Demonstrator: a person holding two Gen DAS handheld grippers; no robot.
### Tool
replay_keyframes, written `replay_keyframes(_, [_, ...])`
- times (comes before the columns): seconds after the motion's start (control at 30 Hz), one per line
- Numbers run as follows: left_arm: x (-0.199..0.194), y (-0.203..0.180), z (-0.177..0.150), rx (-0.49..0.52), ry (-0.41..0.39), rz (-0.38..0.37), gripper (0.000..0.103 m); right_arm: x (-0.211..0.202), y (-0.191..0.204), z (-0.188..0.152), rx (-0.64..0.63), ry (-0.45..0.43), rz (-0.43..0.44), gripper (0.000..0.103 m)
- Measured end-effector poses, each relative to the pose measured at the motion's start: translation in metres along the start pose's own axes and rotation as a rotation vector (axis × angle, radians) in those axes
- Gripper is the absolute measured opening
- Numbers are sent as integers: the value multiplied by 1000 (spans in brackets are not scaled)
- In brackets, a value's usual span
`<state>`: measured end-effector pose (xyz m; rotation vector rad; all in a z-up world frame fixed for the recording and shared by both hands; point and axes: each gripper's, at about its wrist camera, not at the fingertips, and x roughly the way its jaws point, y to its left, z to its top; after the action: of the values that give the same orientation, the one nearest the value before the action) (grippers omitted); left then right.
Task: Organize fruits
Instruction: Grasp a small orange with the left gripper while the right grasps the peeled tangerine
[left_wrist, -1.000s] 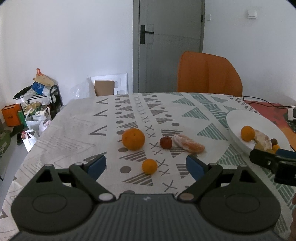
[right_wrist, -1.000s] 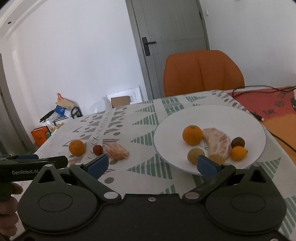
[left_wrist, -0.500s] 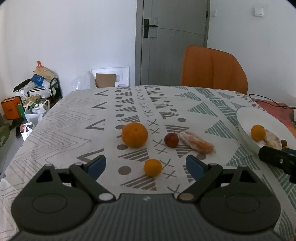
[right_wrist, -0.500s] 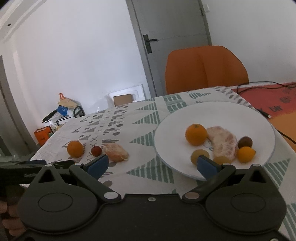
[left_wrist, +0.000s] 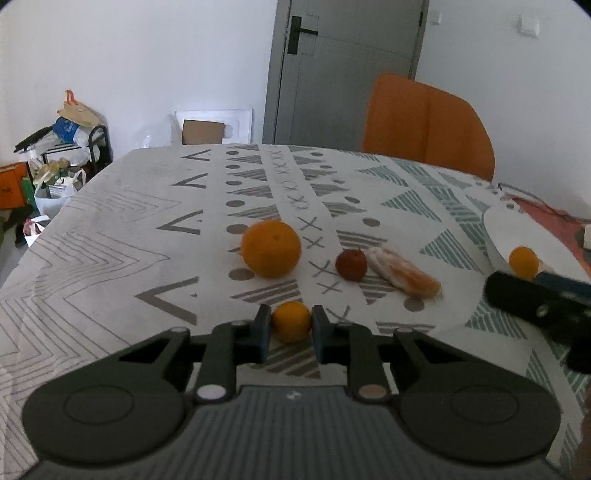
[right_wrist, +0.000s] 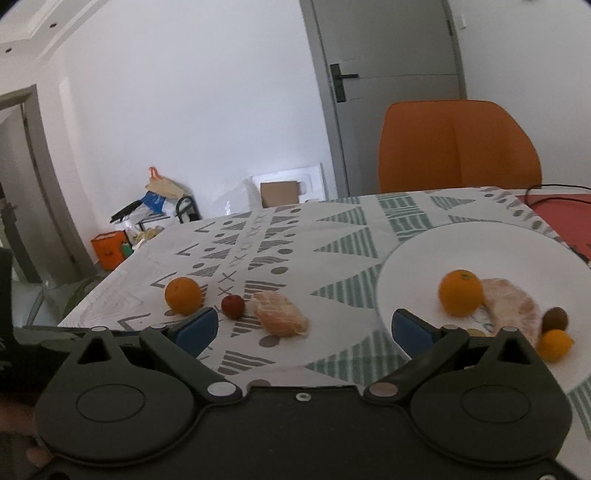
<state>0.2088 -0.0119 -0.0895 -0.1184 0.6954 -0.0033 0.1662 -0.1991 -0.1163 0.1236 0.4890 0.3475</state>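
Observation:
My left gripper (left_wrist: 291, 334) is shut on a small orange fruit (left_wrist: 291, 320) that rests on the patterned tablecloth. Beyond it lie a large orange (left_wrist: 270, 248), a small red fruit (left_wrist: 351, 264) and a peeled citrus piece (left_wrist: 404, 272). My right gripper (right_wrist: 301, 328) is open and empty, low over the cloth between the peeled piece (right_wrist: 282, 313) and the white plate (right_wrist: 517, 251). The plate holds an orange (right_wrist: 460, 292), a peeled citrus piece (right_wrist: 511, 304), a brown fruit (right_wrist: 555, 319) and a small orange fruit (right_wrist: 554, 344). The right gripper also shows in the left wrist view (left_wrist: 532, 301).
An orange chair (left_wrist: 428, 125) stands behind the table by a grey door (left_wrist: 347, 70). Bags and boxes (left_wrist: 55, 155) are piled on the floor at the left. A cable (right_wrist: 554, 190) and a red mat (right_wrist: 561, 221) lie at the table's far right.
My left gripper has moved forward and closed on the small orange fruit. My right gripper has shifted left, so the plate now sits further right in its view.

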Motion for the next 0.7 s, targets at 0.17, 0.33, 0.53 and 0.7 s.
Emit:
replay_keyframes(0.17, [-1,17,3,-40,-7,31,21,16,7,5,-15,29,18,93])
replay_keyframes(0.33, [-2,31,7,-69,-15,53,21,32,11,9,-43,56,24,83])
replay_keyframes(0.53, [-1,44,11,-97,-22,69,21,49,13,12,-65,86,26,64])
replay_keyframes(0.7, [-3,50,12,-106,-26,81,21,63,18,13,-97,109,24,57])
